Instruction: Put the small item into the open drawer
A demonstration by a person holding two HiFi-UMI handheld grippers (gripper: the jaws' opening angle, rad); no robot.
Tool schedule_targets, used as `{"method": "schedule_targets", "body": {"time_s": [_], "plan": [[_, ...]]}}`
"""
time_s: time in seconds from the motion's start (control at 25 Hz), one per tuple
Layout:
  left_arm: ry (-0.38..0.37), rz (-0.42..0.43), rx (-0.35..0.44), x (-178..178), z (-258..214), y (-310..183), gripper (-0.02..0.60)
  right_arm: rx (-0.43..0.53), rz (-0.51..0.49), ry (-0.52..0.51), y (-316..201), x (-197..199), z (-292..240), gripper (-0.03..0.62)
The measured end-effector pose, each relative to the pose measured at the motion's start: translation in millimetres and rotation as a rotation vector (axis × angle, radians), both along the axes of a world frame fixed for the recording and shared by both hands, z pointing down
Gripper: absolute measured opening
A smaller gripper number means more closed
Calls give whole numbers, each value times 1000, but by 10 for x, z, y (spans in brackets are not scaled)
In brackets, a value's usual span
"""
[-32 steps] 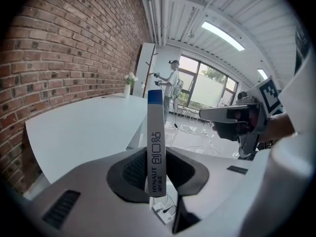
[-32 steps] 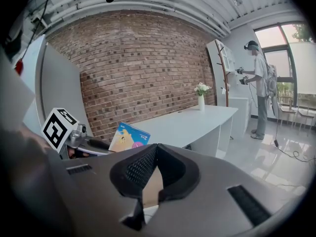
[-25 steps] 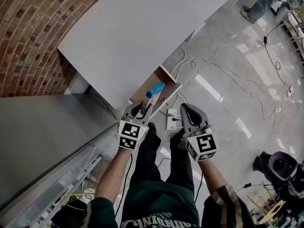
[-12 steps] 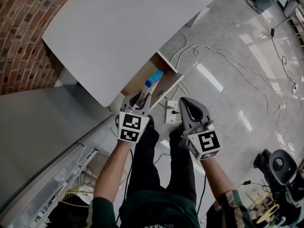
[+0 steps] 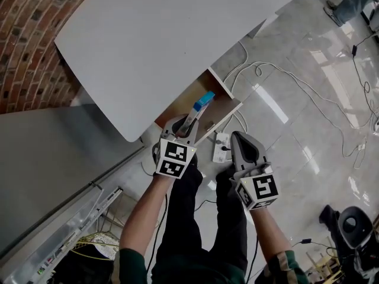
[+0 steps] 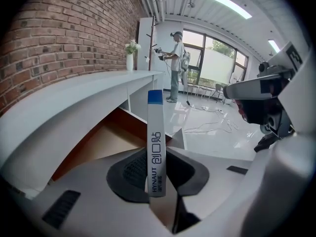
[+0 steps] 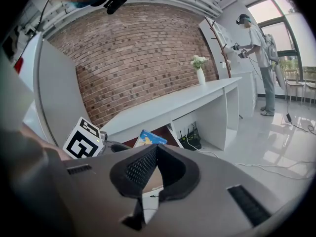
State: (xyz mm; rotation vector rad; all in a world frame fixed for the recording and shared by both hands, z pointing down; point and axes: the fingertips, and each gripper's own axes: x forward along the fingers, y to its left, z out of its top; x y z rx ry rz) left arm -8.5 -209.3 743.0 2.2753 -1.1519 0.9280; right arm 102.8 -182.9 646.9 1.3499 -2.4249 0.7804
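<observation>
Head view, looking steeply down, with both gripper views. A white desk [image 5: 177,40] fills the upper centre of the frame, with a brick wall [image 5: 29,46] at upper left and a glossy floor [image 5: 308,117] at right, across which cables [image 5: 278,83] run. An open drawer [image 5: 220,116] projects from under the desk's lower edge near frame centre, and its wooden inside shows in the left gripper view [image 6: 103,142]. The left gripper [image 5: 188,125] sits just below the drawer in the head view. Its jaws are clamped on the lower part of a slim white box [image 5: 201,105] with a blue end, the task's small item. The box stands upright between the pads in the left gripper view [image 6: 156,142], and its blue end overlaps the drawer opening in the head view. How high it hangs over the drawer cannot be told. The right gripper [image 5: 244,144], lower right of centre, has its jaws pressed together on nothing [image 7: 155,157] and points at the floor beside a power strip [image 5: 221,148]. Judged from this, pick-up and carry are done. Lowering the box into the drawer and releasing it remain.
</observation>
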Motion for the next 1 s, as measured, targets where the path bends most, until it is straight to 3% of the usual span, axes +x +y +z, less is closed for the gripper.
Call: {"method": "schedule_targets", "body": {"time_s": [0.2,0.48,0.76,1.0], "plan": [[-64,47,-18,64,244,-53,89,-21,-14,6,173,61,234,23],[-175,98,-192,48,733,-191,89,-66,9,-4,225,113,372,23],[-190,158,-334,186,1099,-220,89,-78,-1,-6,254,130,433,23],[-228,180,-386,177,1322,-192,89,-103,15,-10,235,182,490,23]]}}
